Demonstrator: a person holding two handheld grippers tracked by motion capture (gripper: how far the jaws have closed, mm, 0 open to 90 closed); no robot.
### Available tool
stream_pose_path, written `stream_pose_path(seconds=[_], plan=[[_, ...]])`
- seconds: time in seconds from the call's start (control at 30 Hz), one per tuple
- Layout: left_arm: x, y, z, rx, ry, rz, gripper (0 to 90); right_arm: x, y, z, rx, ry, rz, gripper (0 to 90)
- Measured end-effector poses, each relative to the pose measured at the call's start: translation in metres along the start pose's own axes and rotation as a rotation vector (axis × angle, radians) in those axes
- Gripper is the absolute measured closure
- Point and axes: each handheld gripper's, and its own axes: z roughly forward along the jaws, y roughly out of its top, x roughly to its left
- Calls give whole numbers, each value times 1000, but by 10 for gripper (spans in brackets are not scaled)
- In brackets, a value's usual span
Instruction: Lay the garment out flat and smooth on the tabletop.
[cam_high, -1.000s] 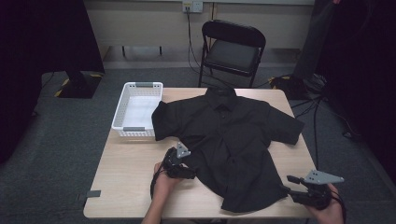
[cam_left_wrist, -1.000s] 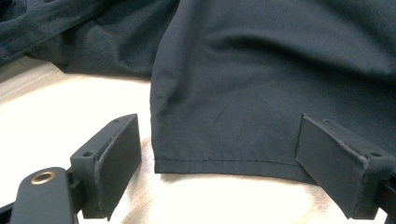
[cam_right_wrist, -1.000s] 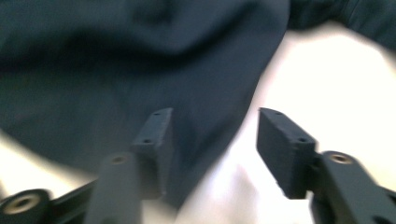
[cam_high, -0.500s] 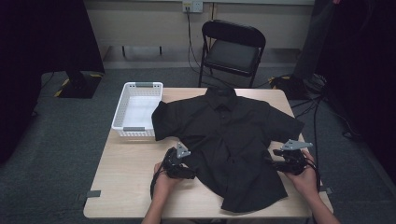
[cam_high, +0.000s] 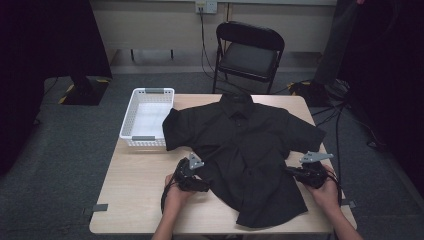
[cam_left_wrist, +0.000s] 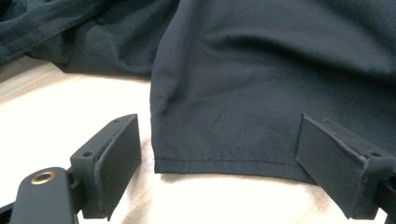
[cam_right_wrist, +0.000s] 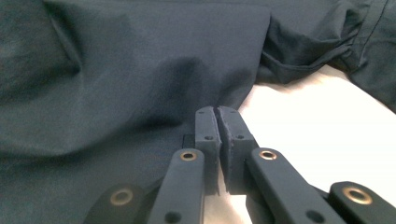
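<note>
A black short-sleeved shirt (cam_high: 245, 145) lies spread on the wooden table (cam_high: 135, 200), collar toward the far edge. My left gripper (cam_high: 204, 187) rests at the shirt's left lower edge. In the left gripper view its jaws (cam_left_wrist: 219, 172) stand wide open, with the stitched hem of the shirt (cam_left_wrist: 257, 93) lying between them and untouched. My right gripper (cam_high: 290, 171) is at the shirt's right side edge. Its jaws have just been closing and now meet (cam_right_wrist: 216, 121) on the edge of the shirt (cam_right_wrist: 116, 93), where the cloth puckers at the tips.
A white plastic basket (cam_high: 147, 117) stands at the table's far left corner, touching the shirt's sleeve. A black folding chair (cam_high: 250, 55) stands behind the table. Bare tabletop shows to the left and along the near edge. Cables trail on the floor at the right.
The right hand has come from the table's near right corner inward to the shirt's right edge, and its jaws have closed there. The left hand has stayed where it was.
</note>
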Motion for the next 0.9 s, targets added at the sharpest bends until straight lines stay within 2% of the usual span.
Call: stream_pose_path(seconds=[0.33, 0.57, 0.9], plan=[[0, 0, 0, 0, 0, 0, 138, 7, -11, -26, -23, 29, -26, 870], [0, 0, 0, 0, 0, 0, 138, 19, -29, -47, -32, 59, -50, 865], [0, 0, 0, 0, 0, 0, 138, 31, -53, -61, -23, 94, -35, 858]])
